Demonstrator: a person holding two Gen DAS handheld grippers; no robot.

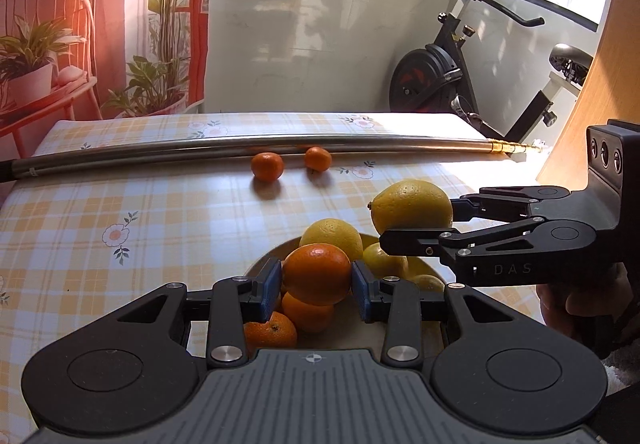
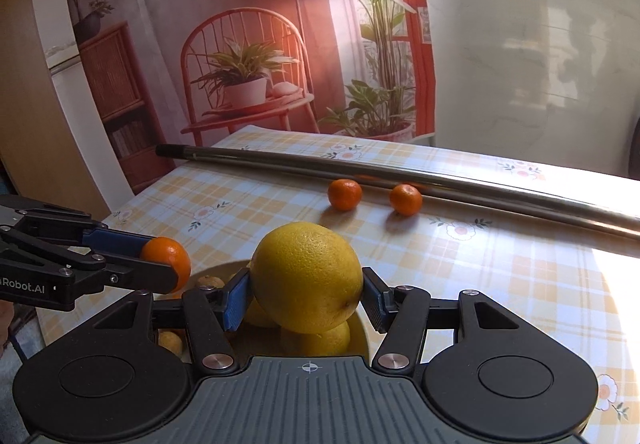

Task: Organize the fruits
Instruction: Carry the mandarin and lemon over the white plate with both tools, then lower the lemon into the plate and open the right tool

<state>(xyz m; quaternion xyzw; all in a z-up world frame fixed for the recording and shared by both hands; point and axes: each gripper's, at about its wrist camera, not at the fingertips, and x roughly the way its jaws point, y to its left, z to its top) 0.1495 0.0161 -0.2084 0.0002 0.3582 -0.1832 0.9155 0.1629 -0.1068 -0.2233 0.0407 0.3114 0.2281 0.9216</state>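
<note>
A: Left claw (image 1: 316, 286) is clamped on a tangerine (image 1: 317, 273); right claw (image 2: 306, 302) grips a lemon (image 2: 307, 276). Both hang over the heaped bowl (image 1: 260, 262)

B: The risk: dropped onto that pile, either could roll out. Two tangerines (image 1: 267, 166) already lie loose at twelve o'clock on the surface (image 1: 120, 204), against the metal pole (image 1: 240, 148)

bowl (image 1: 260, 264) on table (image 1: 160, 212), near edge, fruit piled in it | L gripper (image 1: 316, 280) w/ mandarin (image 1: 316, 274) over bowl | R gripper (image 2: 306, 294) w/ lemon (image 2: 306, 276) just right of it | 2 mandarins (image 1: 267, 165) (image 1: 318, 158) behind bowl, just before pole (image 1: 248, 150) lying across table
</note>
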